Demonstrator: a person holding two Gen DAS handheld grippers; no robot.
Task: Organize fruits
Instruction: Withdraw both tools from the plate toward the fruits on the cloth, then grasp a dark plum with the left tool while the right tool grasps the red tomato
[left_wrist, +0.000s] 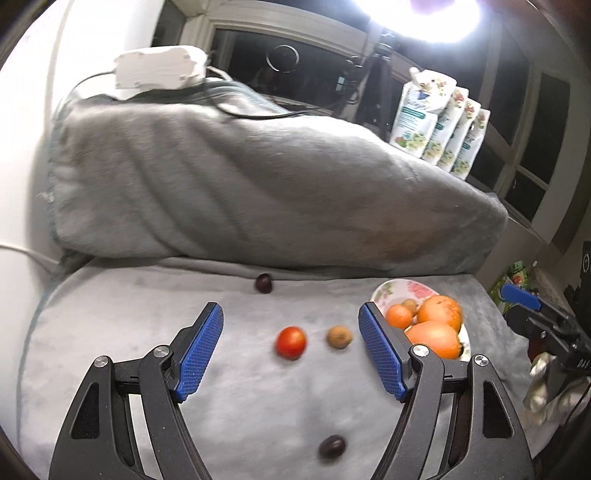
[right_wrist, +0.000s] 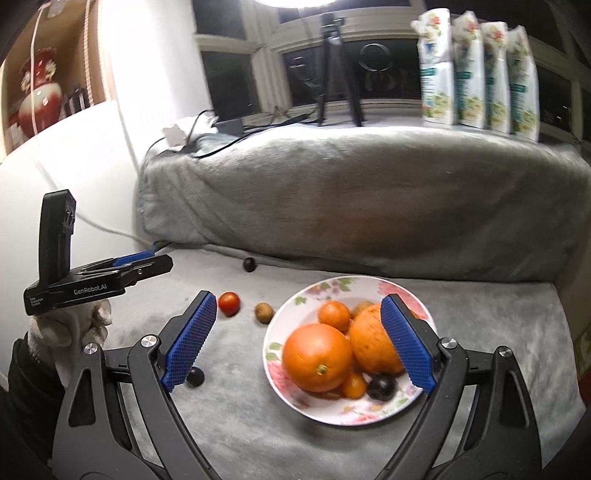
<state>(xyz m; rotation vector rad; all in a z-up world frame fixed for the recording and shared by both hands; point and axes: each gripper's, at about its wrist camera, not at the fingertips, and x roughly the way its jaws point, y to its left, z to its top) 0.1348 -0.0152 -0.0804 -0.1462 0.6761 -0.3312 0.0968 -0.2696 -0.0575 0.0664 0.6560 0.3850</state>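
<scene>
Left wrist view: left tongs (left_wrist: 290, 349) spread wide and empty over grey plush blanket (left_wrist: 110, 332), framing small red tomato (left_wrist: 291, 342) and brown kiwi (left_wrist: 339, 336); dark plum (left_wrist: 331, 446) nearer, another dark plum (left_wrist: 263, 283) far.

Right wrist view: right tongs (right_wrist: 316, 341) wide, empty, above floral white plate (right_wrist: 332, 411) holding large orange (right_wrist: 317, 357) and other fruit; loose fruit left of plate.
</scene>
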